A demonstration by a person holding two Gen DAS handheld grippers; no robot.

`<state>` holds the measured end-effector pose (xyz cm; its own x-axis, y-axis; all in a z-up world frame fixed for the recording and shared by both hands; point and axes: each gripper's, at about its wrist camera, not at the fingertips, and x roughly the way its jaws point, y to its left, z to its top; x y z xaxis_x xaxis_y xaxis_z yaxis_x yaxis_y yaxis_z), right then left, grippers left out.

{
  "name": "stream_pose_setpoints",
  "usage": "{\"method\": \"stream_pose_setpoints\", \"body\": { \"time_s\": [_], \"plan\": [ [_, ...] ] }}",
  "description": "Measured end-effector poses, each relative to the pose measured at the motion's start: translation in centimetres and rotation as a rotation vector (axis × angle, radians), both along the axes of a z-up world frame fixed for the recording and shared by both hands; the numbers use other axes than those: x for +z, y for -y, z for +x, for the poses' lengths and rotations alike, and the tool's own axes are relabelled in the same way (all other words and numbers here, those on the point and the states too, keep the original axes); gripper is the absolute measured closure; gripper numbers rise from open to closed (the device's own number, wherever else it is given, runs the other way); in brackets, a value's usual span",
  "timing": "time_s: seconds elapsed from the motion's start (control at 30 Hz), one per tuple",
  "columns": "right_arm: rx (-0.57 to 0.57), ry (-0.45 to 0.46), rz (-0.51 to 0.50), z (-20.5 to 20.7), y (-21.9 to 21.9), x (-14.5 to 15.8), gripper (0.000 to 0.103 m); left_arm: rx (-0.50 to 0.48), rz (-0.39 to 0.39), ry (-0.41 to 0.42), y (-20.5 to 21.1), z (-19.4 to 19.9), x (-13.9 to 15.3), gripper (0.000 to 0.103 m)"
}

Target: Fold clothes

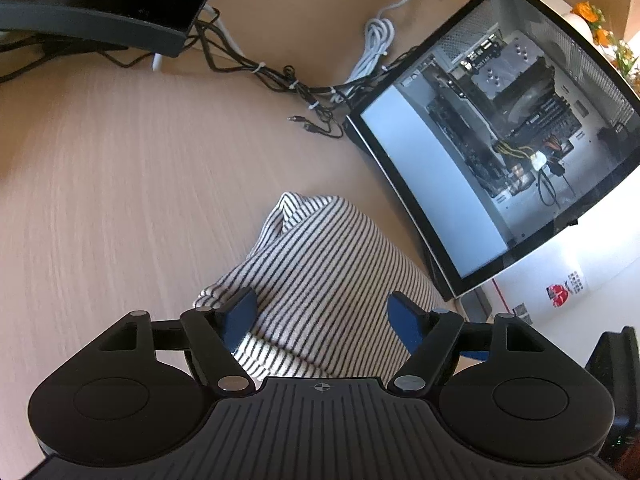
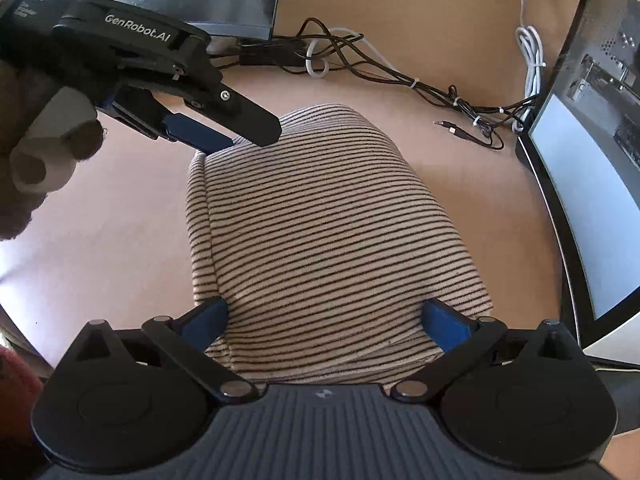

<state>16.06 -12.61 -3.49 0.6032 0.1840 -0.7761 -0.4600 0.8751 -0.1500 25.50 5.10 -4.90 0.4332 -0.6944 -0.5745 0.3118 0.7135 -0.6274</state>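
A folded cream garment with thin dark stripes (image 2: 320,220) lies on the light wooden table (image 2: 120,240). My right gripper (image 2: 326,310) stands open, its blue pads wide apart on either side of the garment's near edge. My left gripper (image 2: 248,138), held by a hand (image 2: 24,208), hovers at the garment's far left corner. In the left wrist view the left gripper (image 1: 320,304) is open above the striped garment (image 1: 328,248), with cloth showing between its fingers and neither pad pressing on it.
A computer case with a glass side (image 1: 500,140) stands close to the garment's right edge. Tangled black cables (image 1: 280,76) and a coiled white cable (image 1: 376,40) lie behind it. A monitor (image 1: 100,0) stands at the back left. Bare wood (image 1: 120,180) lies to the left.
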Motion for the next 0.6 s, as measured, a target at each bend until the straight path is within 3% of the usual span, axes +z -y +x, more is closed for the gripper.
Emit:
{"method": "stream_pose_setpoints", "body": {
  "time_s": [0.43,0.6],
  "plan": [
    [-0.071,0.003,0.016,-0.2,-0.3,-0.3,0.000,0.000,-0.070,-0.036,-1.7,0.4,0.3,0.024],
    [-0.100,-0.011,0.004,-0.3,-0.7,-0.2,0.000,0.011,-0.062,-0.008,-2.3,0.5,0.8,0.020]
  ]
}}
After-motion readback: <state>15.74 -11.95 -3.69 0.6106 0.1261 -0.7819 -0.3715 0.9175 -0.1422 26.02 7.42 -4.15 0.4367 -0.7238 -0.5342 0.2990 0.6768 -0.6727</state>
